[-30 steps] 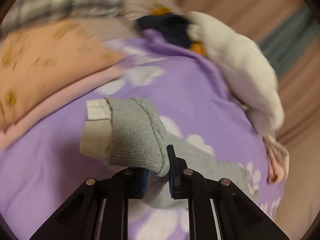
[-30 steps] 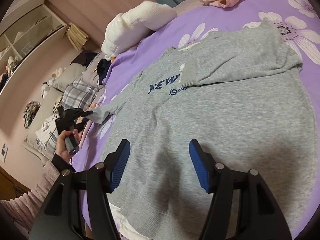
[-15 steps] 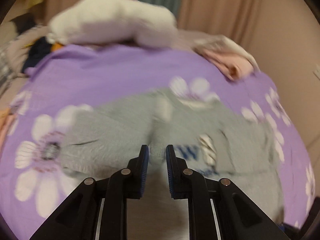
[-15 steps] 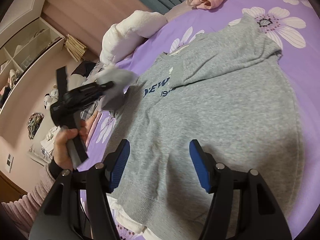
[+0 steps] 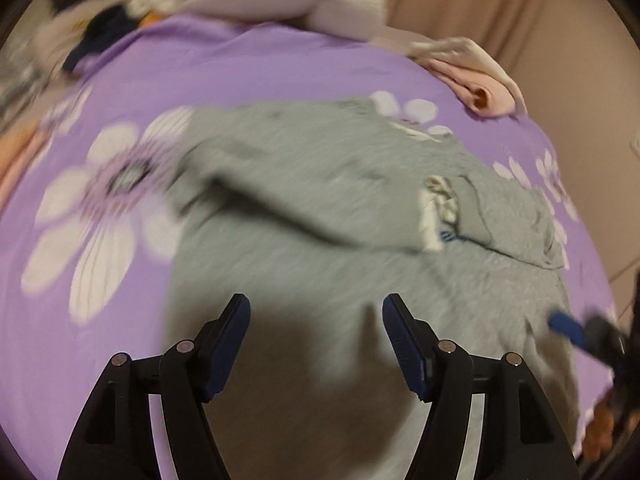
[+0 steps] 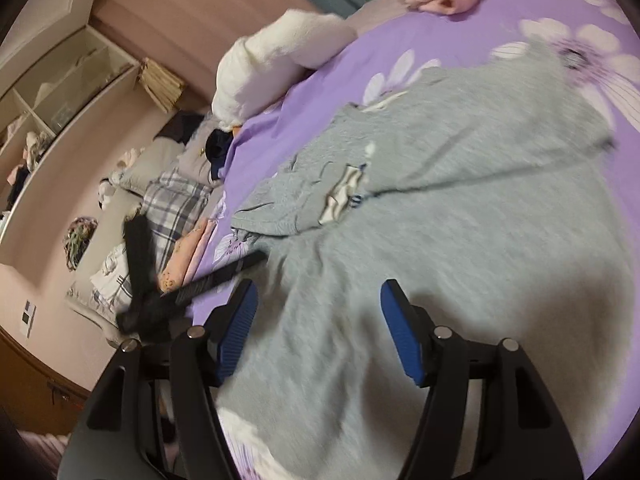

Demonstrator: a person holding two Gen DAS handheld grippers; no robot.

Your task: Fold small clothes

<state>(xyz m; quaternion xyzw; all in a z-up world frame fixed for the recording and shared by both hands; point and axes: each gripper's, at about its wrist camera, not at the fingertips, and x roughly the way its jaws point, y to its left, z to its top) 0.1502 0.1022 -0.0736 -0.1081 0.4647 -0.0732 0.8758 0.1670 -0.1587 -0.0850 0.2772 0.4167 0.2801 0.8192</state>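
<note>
Left wrist view: the left gripper [image 5: 316, 336] now hangs with its jaws spread wide and empty over the lower body of the grey sweatshirt [image 5: 360, 280], where a second ago it pinched the sleeve's cuff shut. That sleeve [image 5: 304, 184] now lies folded across the sweatshirt's chest, its cream cuff [image 5: 438, 208] resting near the printed lettering. The sweatshirt lies flat on the purple flowered bedspread [image 5: 100, 320], with a folded pink garment [image 5: 480, 84] well beyond its collar. By my reading the second sleeve fold is done.

Right wrist view: the right gripper [image 6: 318, 332] is also wide open, holding nothing, above the sweatshirt's hem [image 6: 360, 360]. Both sleeves [image 6: 480, 148] meet over the chest, and the left gripper sits just off the sweatshirt's left edge. The next step is probably folding the hem up toward the collar.
</note>
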